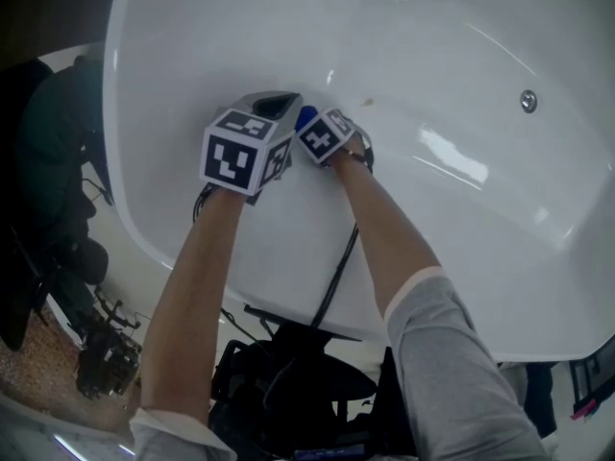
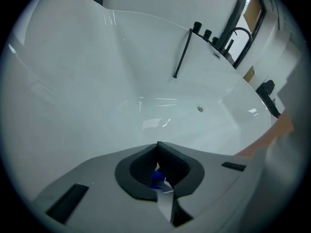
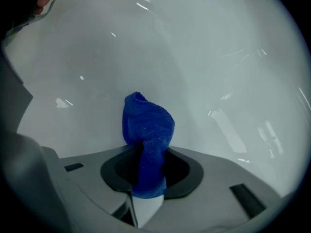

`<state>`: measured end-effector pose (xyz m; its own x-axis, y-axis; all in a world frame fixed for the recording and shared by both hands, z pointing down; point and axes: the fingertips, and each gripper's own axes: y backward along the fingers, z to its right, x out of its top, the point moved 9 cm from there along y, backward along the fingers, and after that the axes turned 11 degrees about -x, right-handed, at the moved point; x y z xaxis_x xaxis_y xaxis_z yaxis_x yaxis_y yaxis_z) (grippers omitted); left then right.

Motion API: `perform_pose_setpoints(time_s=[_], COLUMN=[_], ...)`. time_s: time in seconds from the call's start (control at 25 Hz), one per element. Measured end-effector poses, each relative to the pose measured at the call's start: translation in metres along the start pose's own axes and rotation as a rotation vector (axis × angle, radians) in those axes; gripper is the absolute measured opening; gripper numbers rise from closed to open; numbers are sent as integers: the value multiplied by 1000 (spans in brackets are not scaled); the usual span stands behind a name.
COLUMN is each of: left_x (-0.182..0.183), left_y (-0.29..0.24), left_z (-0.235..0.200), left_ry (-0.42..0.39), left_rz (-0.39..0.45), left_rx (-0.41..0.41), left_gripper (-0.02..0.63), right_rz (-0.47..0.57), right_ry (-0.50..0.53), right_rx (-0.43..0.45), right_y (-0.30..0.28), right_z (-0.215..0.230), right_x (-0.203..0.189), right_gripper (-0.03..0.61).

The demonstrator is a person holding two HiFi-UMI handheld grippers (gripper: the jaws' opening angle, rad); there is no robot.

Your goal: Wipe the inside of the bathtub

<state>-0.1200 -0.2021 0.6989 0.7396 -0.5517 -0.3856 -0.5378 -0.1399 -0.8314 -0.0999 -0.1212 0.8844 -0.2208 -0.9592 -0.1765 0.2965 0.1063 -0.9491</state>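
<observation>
White bathtub [image 1: 192, 46] fills the view, glossy inside wall curving down to the basin floor. One round metal fitting [image 1: 528, 101] sits on the far slope, and there's a tiny brownish speck [image 1: 367, 102] on the near wall. Up on the far rim stand black tap fittings [image 2: 209, 35], with a slim black rod [image 2: 181, 52] slanting down the wall.

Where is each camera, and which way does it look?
Head view: on the head, looking down into the bathtub; both arms, left gripper, right gripper.
Left gripper view: on that gripper, facing across the bathtub to the taps; shut jaws show.
Right gripper view: on that gripper, facing the bathtub wall; jaws grip the blue cloth.
Shared: head and left gripper views show the drain.
</observation>
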Motion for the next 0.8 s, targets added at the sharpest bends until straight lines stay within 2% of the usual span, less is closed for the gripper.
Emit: perform_pose_setpoints(time_s=[0.28,0.52,0.8], left_x=[-3,2,4], left_y=[-15,-19,-19], left_z=[-3,1,9], left_ry=[-7,-10,-6], left_rz=[-6,-2,1], left_rx=[7,2,9], left_gripper=[3,3,3], right_rz=[-2,-55,-74], right_ry=[-28,-144,-137], right_rx=[-66,-81,-128], right_y=[-6,-9,-10], right_z=[13,35,61], right_x=[-5,-16,-26], right_gripper=[106,106,107])
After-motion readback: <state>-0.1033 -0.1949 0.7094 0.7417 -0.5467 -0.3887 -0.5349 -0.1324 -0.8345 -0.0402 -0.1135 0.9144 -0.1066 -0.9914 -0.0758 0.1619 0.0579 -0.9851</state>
